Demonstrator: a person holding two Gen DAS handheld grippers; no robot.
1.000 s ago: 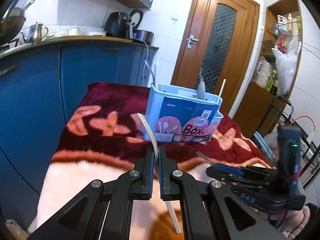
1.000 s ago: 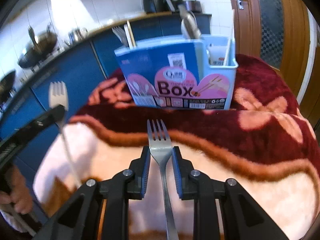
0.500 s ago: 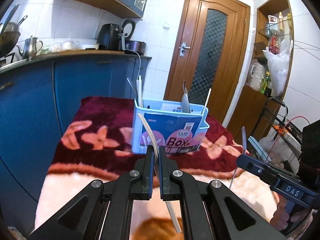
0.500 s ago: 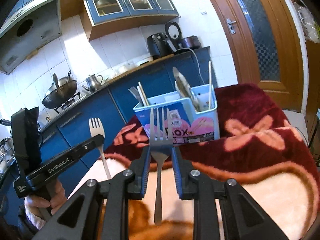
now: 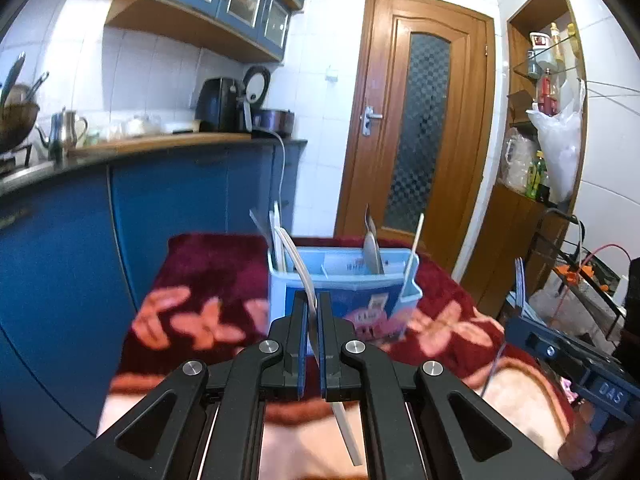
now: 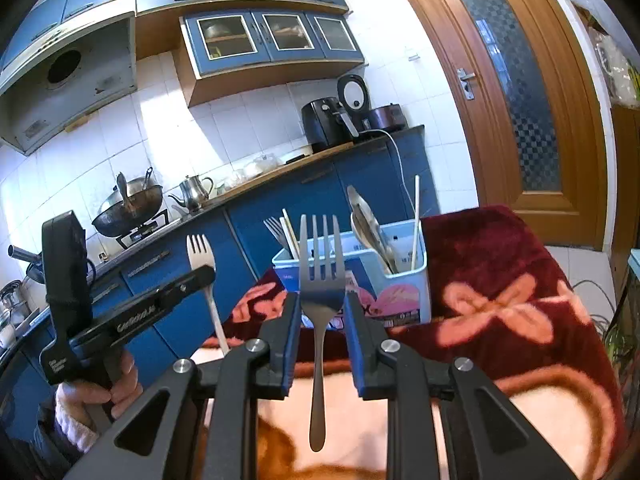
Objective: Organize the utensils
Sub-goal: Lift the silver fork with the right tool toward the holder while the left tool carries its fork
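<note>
Plush blanket [image 6: 500, 272] carries the blue utensil box [image 6: 404, 288] at my twelve o'clock. My right gripper [image 6: 322, 312] clamps a steel fork [image 6: 322, 276]; my left gripper [image 5: 312, 312] pinches a white fork [image 5: 298, 268]. Risk: both slim handles may pivot, missing their compartments.

Two grippers: the left gripper [image 5: 313, 297] and the right gripper [image 6: 322, 297]. Three forks: one steel fork [image 6: 322, 280] between the right gripper's jaws, one pale fork [image 6: 201, 250] clamped in the left gripper, and one grey fork [image 6: 273, 227] standing in the box ahead of both tools. One blue box [image 6: 404, 292]. In it there are apparently two spoons [image 6: 366, 224]. One lone stick [image 6: 416, 216] stands at its right end, and pale sticks [image 6: 287, 234], one or two, stand beside the grey fork.
</note>
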